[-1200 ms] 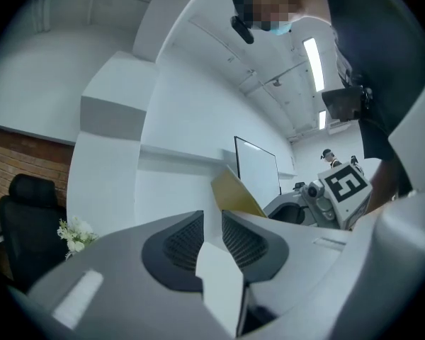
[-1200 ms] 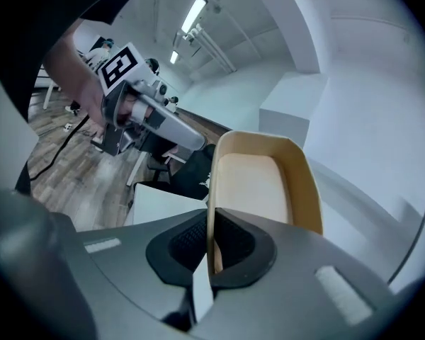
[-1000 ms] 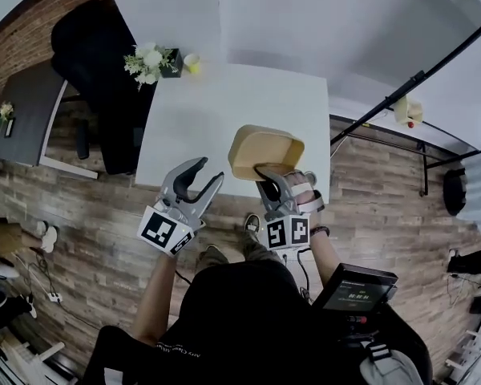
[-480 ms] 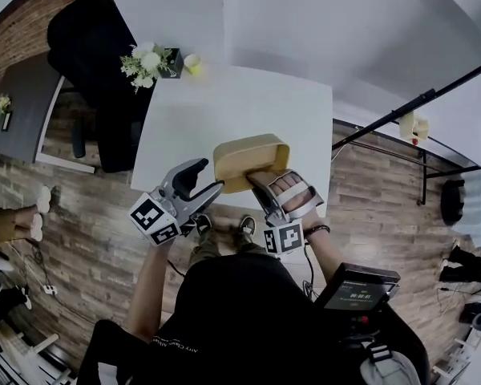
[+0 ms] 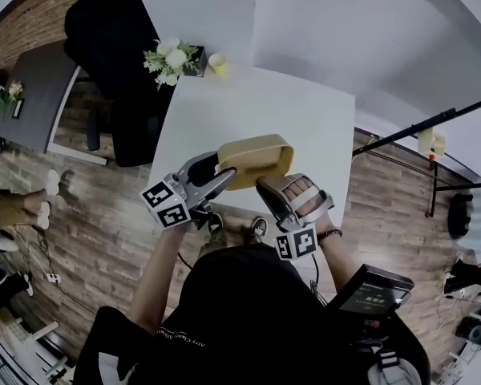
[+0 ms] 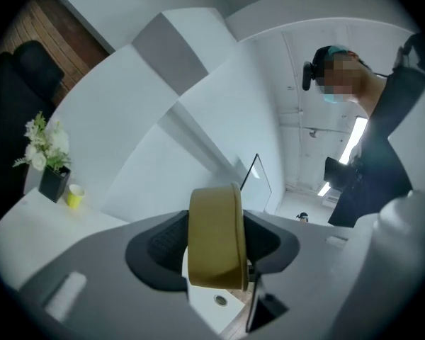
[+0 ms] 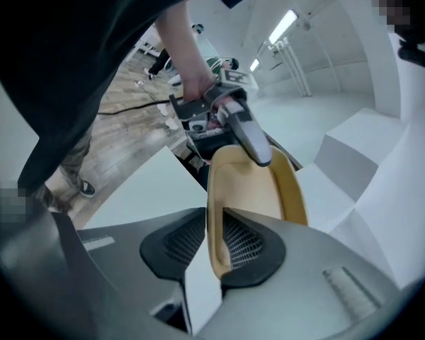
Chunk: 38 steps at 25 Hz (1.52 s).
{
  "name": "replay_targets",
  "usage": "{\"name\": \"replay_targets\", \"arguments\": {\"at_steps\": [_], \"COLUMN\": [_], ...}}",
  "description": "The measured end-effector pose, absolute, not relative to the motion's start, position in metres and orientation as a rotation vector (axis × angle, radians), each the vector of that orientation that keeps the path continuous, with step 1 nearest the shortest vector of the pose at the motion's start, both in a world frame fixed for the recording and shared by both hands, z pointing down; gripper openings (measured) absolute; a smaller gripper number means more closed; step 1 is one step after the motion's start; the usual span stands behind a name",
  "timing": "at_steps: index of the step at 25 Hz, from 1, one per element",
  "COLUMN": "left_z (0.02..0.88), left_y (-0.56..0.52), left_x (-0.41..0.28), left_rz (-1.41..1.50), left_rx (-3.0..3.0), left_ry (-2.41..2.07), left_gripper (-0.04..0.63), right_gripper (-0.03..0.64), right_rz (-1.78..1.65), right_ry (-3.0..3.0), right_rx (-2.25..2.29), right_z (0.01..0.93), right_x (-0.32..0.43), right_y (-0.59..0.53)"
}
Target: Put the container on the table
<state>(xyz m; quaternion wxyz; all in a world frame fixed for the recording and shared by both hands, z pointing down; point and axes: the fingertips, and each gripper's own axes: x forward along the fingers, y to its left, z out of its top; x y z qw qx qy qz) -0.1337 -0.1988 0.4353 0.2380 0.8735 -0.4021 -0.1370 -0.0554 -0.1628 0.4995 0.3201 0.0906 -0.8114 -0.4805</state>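
1 container (image 5: 256,156) | 1 white table (image 5: 264,103) | 2 hand-held grippers (image 5: 219,169) (image 5: 264,186)

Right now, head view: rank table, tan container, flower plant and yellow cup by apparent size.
1. white table
2. tan container, though it is nearer the camera, which inflates it
3. flower plant
4. yellow cup

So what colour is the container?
Mustard yellow; the container shows best in the head view.

Container (image 5: 255,157): smooth matt tan plastic. Table (image 5: 305,119): smooth white, matt. Floor (image 5: 104,215): wood planks, grainy. Right gripper (image 7: 216,241): grey matt plastic w/ black ribbed pads (image 7: 182,239).
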Motion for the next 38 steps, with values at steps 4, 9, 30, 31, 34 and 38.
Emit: {"name": "replay_targets", "arguments": {"at_steps": [4, 9, 30, 31, 34, 38], "left_z": [0.444, 0.449, 0.455, 0.448, 0.429, 0.449], "left_y": [-0.207, -0.202, -0.196, -0.197, -0.194, -0.183], "left_x": [-0.171, -0.193, -0.144, -0.148, -0.154, -0.130], "left_rz": [-0.416, -0.576, -0.450, -0.477, -0.480, -0.099], "left_rx": [2.308, 2.142, 2.319, 2.361, 2.546, 2.826], "left_ry": [-1.136, -0.948, -0.780, -0.819, -0.920, -1.004], "left_gripper": [0.212, 0.212, 0.266, 0.267, 0.276, 0.322], "right_gripper": [0.179, 0.370, 0.518, 0.515, 0.515, 0.515], "right_rz": [-0.970, -0.564, -0.424, -0.402, -0.295, -0.083], "right_ry": [-2.400, -2.624, -2.774, -2.783, -2.821, -2.860], "right_rx": [0.305, 0.337, 0.226, 0.240, 0.298, 0.419], "right_z": [0.477, 0.462, 0.455, 0.457, 0.461, 0.464], "right_x": [-0.046, -0.022, -0.044, -0.042, -0.034, -0.022], "right_y": [-0.170, -0.197, -0.190, -0.192, -0.200, -0.213]}}
